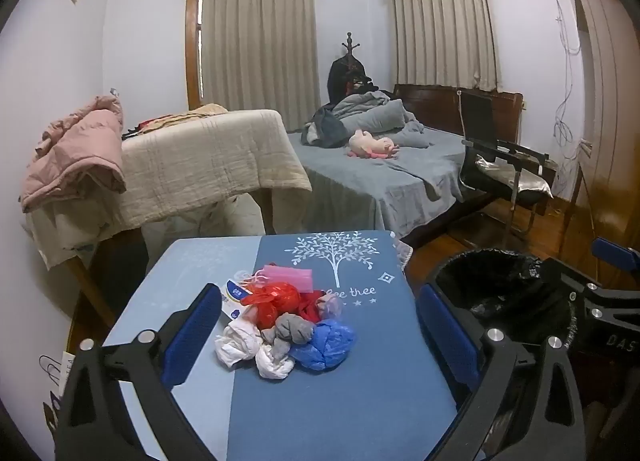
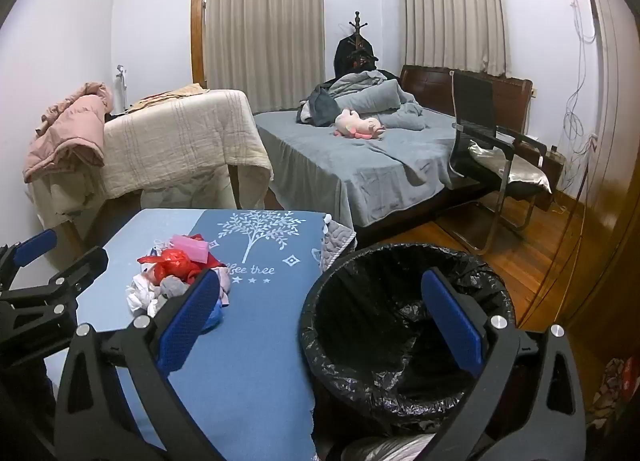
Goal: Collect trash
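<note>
Left wrist view: the left gripper (image 1: 320, 325) hangs with jaws spread wide and empty above a blue cloth-covered table (image 1: 340, 401), its fingers flanking, without touching, a pile of crumpled trash (image 1: 288, 325) in red, white, grey and blue; a black-lined bin (image 1: 504, 289) stands just right of the table. Right wrist view: the right gripper (image 2: 324, 313), likewise wide apart and empty, straddles the bin's (image 2: 392, 341) near left rim, with the trash pile (image 2: 176, 281) to the left on the table (image 2: 248, 361).

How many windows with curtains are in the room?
2: one window behind the covered table, the other window above the bed headboard. No others show.
</note>
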`<state>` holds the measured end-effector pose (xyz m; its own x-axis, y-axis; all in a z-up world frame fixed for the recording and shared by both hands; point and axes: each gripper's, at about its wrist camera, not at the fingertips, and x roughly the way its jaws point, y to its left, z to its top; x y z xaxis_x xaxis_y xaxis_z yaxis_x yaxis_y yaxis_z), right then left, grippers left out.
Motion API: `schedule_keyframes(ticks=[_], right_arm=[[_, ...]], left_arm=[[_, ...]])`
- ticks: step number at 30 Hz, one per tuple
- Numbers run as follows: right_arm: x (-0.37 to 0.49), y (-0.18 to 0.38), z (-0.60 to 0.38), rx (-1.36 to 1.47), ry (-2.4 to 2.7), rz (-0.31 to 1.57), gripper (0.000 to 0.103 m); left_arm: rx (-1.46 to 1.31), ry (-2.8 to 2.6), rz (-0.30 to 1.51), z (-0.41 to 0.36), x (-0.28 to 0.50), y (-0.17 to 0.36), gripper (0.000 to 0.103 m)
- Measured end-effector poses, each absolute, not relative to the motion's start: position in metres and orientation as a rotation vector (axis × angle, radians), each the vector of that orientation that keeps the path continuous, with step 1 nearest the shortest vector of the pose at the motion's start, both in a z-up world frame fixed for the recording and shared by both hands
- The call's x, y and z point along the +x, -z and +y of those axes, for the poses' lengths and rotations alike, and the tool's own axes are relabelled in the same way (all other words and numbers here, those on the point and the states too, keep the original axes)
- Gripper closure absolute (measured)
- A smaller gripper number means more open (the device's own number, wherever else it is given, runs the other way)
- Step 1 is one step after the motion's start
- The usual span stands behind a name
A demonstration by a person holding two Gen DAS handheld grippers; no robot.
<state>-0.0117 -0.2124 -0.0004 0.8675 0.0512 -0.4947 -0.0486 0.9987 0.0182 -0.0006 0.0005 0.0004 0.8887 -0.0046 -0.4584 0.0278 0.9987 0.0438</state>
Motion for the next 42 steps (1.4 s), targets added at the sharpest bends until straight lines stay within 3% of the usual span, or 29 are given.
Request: schedule_keyframes(ticks=[42], right_arm=[[-0.0105,-0.0006,-0.2127,0.007,-0.05,0.515,0.005]], left_arm=[[0.048,0.015,0.478,0.0037,-0.0033,-0.0026,0.006]])
